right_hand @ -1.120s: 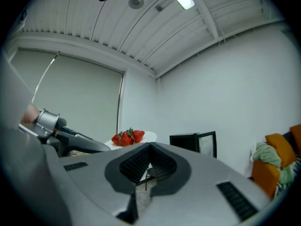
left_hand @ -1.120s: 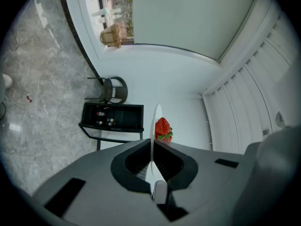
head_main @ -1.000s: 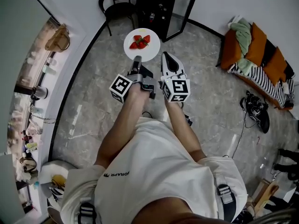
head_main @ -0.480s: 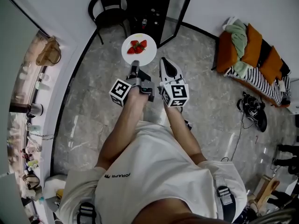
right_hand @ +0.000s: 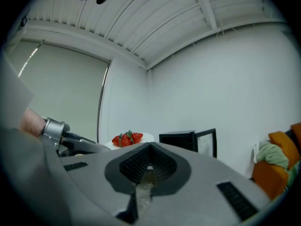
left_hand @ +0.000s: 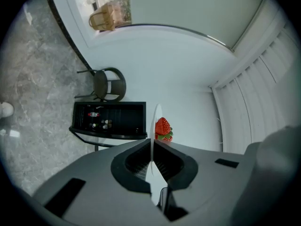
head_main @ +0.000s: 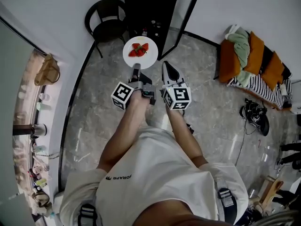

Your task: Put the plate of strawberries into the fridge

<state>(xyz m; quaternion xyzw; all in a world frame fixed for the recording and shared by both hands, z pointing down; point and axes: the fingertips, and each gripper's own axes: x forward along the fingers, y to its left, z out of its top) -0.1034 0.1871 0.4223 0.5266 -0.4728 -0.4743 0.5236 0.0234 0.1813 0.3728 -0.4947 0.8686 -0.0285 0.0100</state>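
A white plate (head_main: 140, 55) with a few red strawberries (head_main: 138, 49) is carried level in front of me. My left gripper (head_main: 137, 69) is shut on the plate's near rim. In the left gripper view the plate (left_hand: 151, 166) shows edge-on between the pads, with a strawberry (left_hand: 163, 127) beyond them. My right gripper (head_main: 168, 68) hovers just right of the plate, shut and holding nothing. The black fridge (head_main: 149, 6) stands just ahead against the wall, its glass door (head_main: 182, 14) swung open to the right. Bottles show on its shelves (left_hand: 99, 123).
A black chair (head_main: 105, 23) stands left of the fridge. An orange sofa (head_main: 256, 62) with clothes is at the right, and a black bag (head_main: 256, 116) lies on the floor near it. A window ledge with a woven bag (head_main: 47, 69) runs along the left.
The person has walked nearer the fridge, which now shows more fully at the top. The plate stays in the left gripper, and the right gripper keeps beside it.
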